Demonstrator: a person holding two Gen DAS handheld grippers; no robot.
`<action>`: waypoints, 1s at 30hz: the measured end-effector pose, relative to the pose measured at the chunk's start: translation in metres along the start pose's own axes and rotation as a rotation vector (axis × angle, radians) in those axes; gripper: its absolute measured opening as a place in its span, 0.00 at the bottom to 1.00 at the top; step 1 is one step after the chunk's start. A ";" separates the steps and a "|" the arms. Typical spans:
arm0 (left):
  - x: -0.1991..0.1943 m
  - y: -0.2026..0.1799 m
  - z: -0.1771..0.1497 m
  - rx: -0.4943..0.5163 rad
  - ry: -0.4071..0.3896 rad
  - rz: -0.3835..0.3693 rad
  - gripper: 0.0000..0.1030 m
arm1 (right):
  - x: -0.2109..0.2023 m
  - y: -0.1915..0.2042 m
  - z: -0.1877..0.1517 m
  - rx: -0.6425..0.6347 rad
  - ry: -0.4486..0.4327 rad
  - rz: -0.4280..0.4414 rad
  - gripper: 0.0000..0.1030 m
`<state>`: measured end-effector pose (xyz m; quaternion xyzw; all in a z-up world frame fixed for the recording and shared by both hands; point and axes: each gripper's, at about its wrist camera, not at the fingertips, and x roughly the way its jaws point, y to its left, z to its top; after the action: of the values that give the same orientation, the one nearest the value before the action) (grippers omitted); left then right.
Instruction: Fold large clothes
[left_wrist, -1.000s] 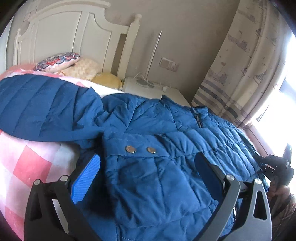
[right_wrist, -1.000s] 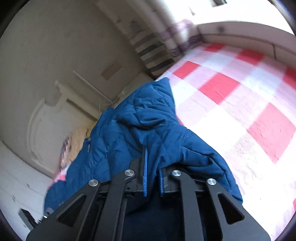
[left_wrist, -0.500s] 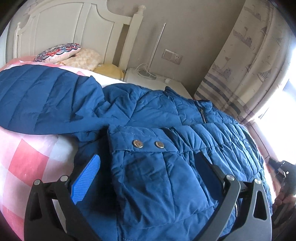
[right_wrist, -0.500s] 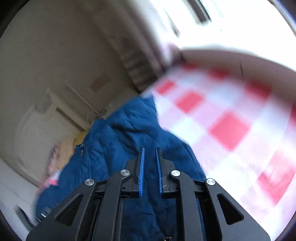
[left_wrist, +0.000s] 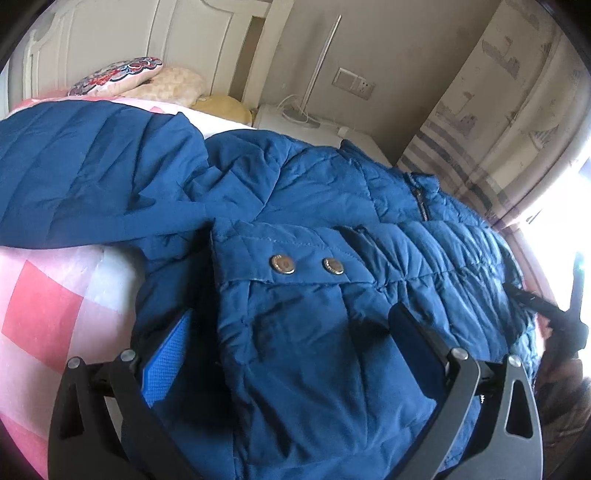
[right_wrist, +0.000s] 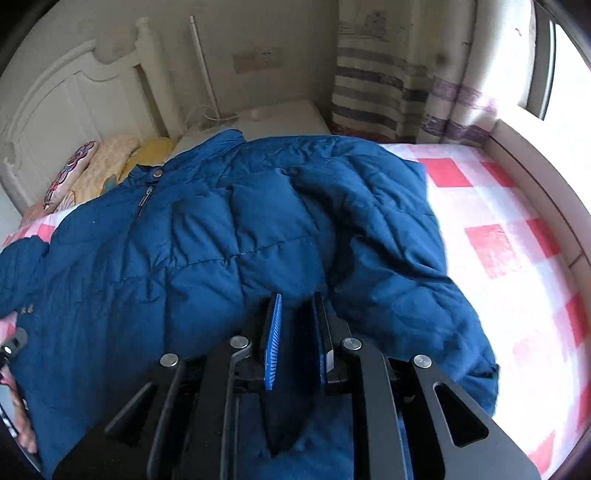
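A blue quilted jacket (left_wrist: 332, 206) lies spread on the pink-checked bed (left_wrist: 48, 314). One sleeve (left_wrist: 74, 177) stretches out to the left. A cuff with two metal snaps (left_wrist: 306, 265) lies folded onto the body. My left gripper (left_wrist: 290, 317) hovers open just over that cuff, its jaws wide on either side of the fabric. In the right wrist view the jacket (right_wrist: 192, 236) has its right side (right_wrist: 388, 236) folded over the middle. My right gripper (right_wrist: 295, 299) is shut on a pinch of the jacket's dark blue fabric near the fold. The right gripper (left_wrist: 565, 321) also shows at the left wrist view's right edge.
A white headboard (right_wrist: 74, 99) and several pillows (right_wrist: 92, 166) stand at the bed's far end. A white nightstand (right_wrist: 280, 118) with a thin lamp is beside them. A striped curtain (right_wrist: 388, 81) and a bright window ledge (right_wrist: 535, 155) border the right. Bare checked sheet (right_wrist: 517, 258) lies right of the jacket.
My right gripper swung sideways and rolled level, carrying the jacket's edge over onto its body. My left gripper sank slightly toward the snap cuff and stayed open.
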<state>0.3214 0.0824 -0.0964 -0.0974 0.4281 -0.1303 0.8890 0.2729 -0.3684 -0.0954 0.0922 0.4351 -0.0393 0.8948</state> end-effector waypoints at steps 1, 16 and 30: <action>0.001 -0.002 0.000 0.007 0.004 0.010 0.98 | -0.008 -0.001 0.001 0.006 -0.011 0.001 0.16; 0.006 -0.009 0.000 0.035 0.021 0.048 0.98 | 0.003 0.031 0.021 -0.055 -0.004 0.023 0.47; 0.007 -0.010 0.000 0.037 0.019 0.057 0.98 | -0.034 0.154 -0.041 -0.481 -0.076 0.110 0.91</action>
<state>0.3248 0.0710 -0.0989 -0.0675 0.4368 -0.1139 0.8898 0.2440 -0.2096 -0.0732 -0.1014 0.3921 0.1108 0.9076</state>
